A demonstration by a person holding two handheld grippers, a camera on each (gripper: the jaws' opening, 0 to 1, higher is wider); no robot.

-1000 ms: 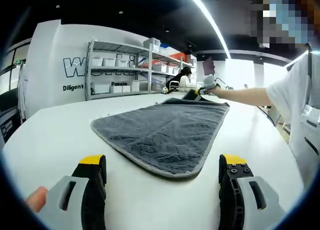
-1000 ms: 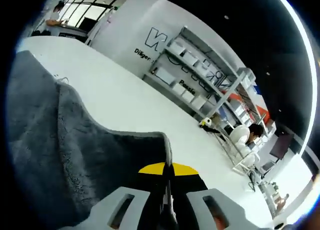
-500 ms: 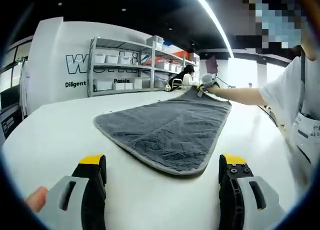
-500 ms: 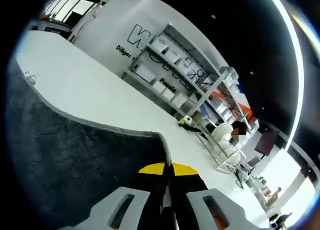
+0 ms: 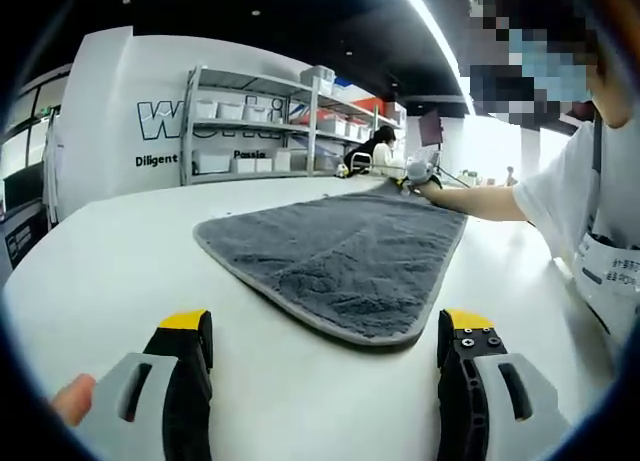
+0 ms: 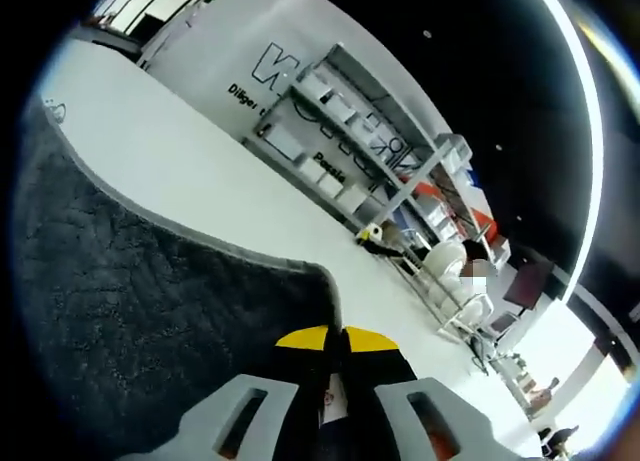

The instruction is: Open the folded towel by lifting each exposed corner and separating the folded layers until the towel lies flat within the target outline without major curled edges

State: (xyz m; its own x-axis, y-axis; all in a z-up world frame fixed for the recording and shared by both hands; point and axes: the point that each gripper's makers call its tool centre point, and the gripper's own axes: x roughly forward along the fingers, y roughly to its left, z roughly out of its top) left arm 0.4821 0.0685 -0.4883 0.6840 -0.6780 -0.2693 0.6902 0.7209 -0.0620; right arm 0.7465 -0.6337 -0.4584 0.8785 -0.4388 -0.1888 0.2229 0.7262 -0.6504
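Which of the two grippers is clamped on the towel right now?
The right gripper: its jaws are shut on the towel's far corner. The left gripper hovers open, short of the near edge.

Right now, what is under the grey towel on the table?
The towel lies spread on the white table, which shows all around its edges. Whatever lies beneath it, like an outline, is covered. The right gripper is shut on its far corner.
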